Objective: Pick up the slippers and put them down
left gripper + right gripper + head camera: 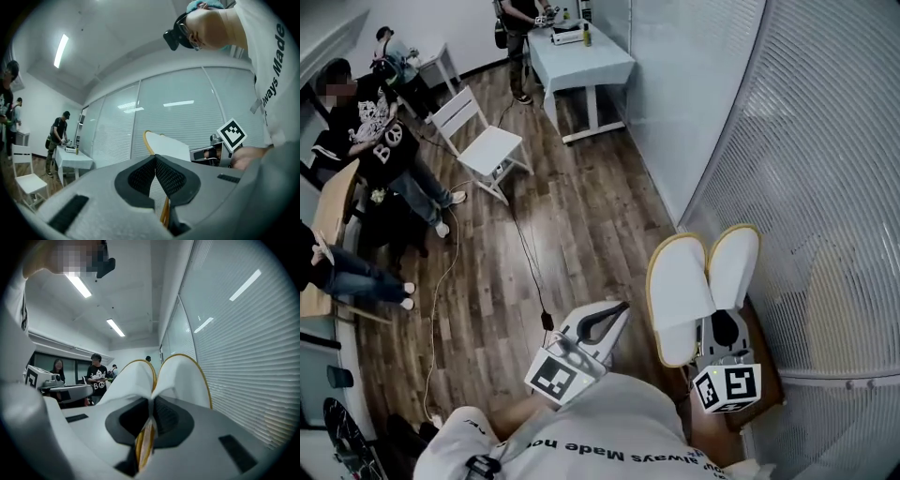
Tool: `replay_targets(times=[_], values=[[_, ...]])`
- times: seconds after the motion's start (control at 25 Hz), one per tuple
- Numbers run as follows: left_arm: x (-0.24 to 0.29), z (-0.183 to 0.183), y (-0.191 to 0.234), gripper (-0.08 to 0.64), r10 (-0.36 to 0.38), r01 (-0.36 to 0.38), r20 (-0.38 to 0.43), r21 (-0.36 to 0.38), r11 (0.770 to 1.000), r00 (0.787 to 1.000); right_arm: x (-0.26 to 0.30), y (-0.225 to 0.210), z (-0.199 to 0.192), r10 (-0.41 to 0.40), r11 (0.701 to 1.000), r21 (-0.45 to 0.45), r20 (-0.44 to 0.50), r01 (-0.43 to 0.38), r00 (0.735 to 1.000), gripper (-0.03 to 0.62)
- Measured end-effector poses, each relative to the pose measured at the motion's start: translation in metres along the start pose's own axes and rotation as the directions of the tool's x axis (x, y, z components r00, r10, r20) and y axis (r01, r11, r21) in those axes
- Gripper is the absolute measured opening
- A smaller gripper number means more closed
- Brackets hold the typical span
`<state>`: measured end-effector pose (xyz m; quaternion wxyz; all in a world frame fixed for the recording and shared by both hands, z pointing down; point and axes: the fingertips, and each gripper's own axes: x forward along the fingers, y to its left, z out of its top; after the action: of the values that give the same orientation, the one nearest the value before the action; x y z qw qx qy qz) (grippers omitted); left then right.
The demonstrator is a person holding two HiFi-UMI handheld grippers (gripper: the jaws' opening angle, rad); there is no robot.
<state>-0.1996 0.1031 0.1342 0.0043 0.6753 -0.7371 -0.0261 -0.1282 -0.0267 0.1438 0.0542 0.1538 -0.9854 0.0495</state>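
Head view: right gripper (724, 328) grasps the white slippers (694, 281), held above the wooden floor (581, 225), right of the left gripper (602, 323). Left gripper view: jaws clenched together, empty. Right gripper view: jaws clamped on both slippers' yellow-trimmed edges, side by side.

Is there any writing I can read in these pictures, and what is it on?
"ways Made": on the wearer's white shirt, part of a longer line.
"BO" with a peace sign: on a bystander's black T-shirt.
Marker cubes: square patterns only, no words.
Things on the far table: too small to read.
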Motion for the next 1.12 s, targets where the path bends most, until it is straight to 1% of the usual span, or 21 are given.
replay_targets(times=[0.16,0.28,0.4,0.52,0.64,0.84,1.0,1.12], values=[[-0.029,-0.003,0.048,0.012,0.092,-0.092,-0.007,0.005,0.996,0.996,0.047,0.042,-0.002,0.089,0.996,-0.010,-0.011,-0.089,0.996,0.026],[-0.054,-0.007,0.076,0.012,0.160,-0.160,-0.010,0.000,0.987,0.987,0.074,0.074,-0.005,0.154,0.988,-0.029,-0.019,-0.155,0.988,0.026],[-0.071,-0.014,0.094,0.012,0.219,-0.220,-0.012,-0.002,0.976,0.976,0.094,0.095,-0.011,0.209,0.977,-0.036,-0.024,-0.210,0.978,0.026],[-0.081,-0.018,0.106,0.012,0.277,-0.277,-0.014,-0.009,0.961,0.961,0.111,0.110,-0.014,0.271,0.961,-0.043,-0.037,-0.273,0.962,0.026],[-0.087,-0.015,0.121,0.012,0.315,-0.315,-0.017,-0.010,0.949,0.949,0.129,0.125,-0.010,0.317,0.946,-0.049,-0.053,-0.319,0.947,0.026],[-0.086,-0.011,0.125,0.012,0.378,-0.378,-0.015,-0.016,0.926,0.926,0.143,0.127,-0.005,0.379,0.922,-0.057,-0.068,-0.382,0.923,0.026],[-0.075,-0.011,0.128,0.012,0.412,-0.412,-0.018,-0.020,0.911,0.911,0.156,0.116,0.000,0.405,0.910,-0.063,-0.080,-0.410,0.911,0.026],[-0.065,-0.013,0.129,0.012,0.427,-0.427,-0.023,-0.028,0.904,0.904,0.162,0.107,0.002,0.417,0.904,-0.065,-0.083,-0.423,0.905,0.025]])
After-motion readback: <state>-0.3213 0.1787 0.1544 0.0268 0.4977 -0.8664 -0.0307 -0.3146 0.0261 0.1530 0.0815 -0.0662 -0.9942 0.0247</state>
